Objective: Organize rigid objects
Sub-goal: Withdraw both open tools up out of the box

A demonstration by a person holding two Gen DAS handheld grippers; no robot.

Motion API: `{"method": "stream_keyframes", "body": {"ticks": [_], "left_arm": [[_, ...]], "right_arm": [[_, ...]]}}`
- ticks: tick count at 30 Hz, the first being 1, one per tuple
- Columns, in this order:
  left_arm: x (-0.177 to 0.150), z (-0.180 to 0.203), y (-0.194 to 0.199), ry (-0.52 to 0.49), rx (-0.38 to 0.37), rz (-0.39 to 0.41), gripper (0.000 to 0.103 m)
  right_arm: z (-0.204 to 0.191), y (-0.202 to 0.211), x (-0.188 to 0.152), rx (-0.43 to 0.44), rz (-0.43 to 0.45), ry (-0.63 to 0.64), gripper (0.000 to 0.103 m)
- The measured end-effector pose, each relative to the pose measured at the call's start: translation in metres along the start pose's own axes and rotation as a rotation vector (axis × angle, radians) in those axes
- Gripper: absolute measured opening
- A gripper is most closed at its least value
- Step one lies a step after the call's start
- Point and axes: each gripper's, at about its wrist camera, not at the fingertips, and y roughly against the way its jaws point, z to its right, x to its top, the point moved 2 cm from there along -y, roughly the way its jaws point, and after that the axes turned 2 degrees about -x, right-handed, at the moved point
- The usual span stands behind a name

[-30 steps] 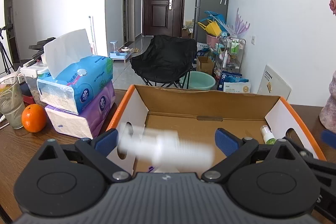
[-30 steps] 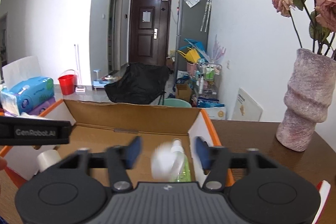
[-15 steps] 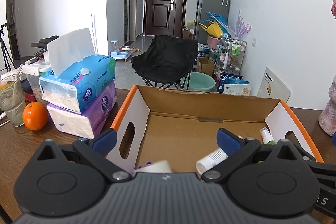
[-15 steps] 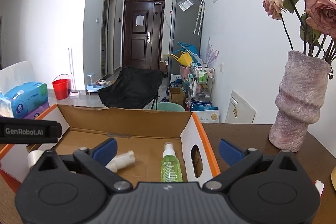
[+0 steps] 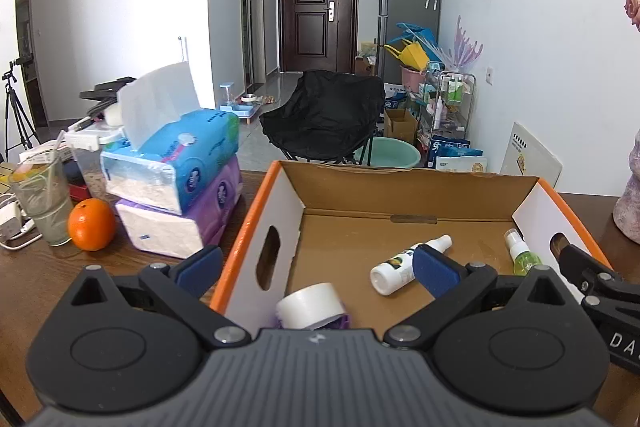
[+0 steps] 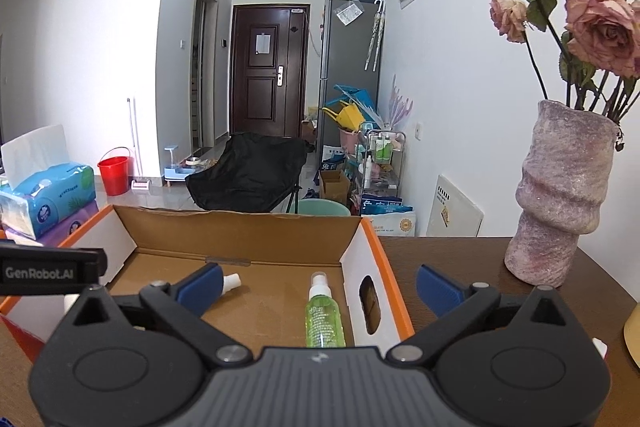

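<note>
An open cardboard box (image 5: 404,187) with orange rims sits on the brown table. Inside lie a white spray bottle (image 5: 404,263), a green spray bottle (image 5: 522,257) at the right wall, and a white tape roll (image 5: 310,305) at the near left. My left gripper (image 5: 318,265) is open and empty above the box's near left edge. In the right wrist view the box (image 6: 240,227) holds the green bottle (image 6: 323,315) and the white bottle's cap (image 6: 232,283). My right gripper (image 6: 318,283) is open and empty above the box's right wall.
Two stacked tissue packs (image 5: 180,183), an orange (image 5: 91,225) and a glass (image 5: 42,203) stand left of the box. A pink vase with dried roses (image 6: 560,203) stands on the table right of the box. A yellow object's edge (image 6: 632,335) shows at far right.
Both grippers opened. The white bottle dropped from my left gripper and the green bottle from my right; both now lie in the box. Both grippers pulled back and up.
</note>
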Motion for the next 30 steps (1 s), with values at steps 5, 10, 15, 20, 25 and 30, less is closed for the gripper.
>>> {"method": "stream_keyframes", "body": {"ticks": [5,10,15,20,25,30], "left_arm": [[-0.007,-0.006,0.012,-0.007,0.004,-0.001,0.103],[-0.015,-0.012,0.023,-0.005,0.008,-0.005,0.103],[-0.024,-0.02,0.035,0.003,0.012,-0.011,0.103],[-0.035,-0.028,0.051,0.005,0.019,-0.013,0.103],[-0.045,-0.034,0.066,0.006,0.026,-0.01,0.103],[-0.056,-0.038,0.081,-0.005,0.024,-0.012,0.103]], "right_arm": [[0.001,0.011,-0.006,0.0,-0.008,0.008,0.103],[0.002,0.026,-0.013,-0.01,-0.01,0.012,0.103],[0.005,0.042,-0.02,-0.021,-0.013,0.012,0.103],[0.008,0.061,-0.031,-0.03,-0.017,0.011,0.103],[0.011,0.081,-0.042,-0.04,-0.019,0.008,0.103],[0.015,0.101,-0.051,-0.044,-0.017,-0.003,0.103]]}}
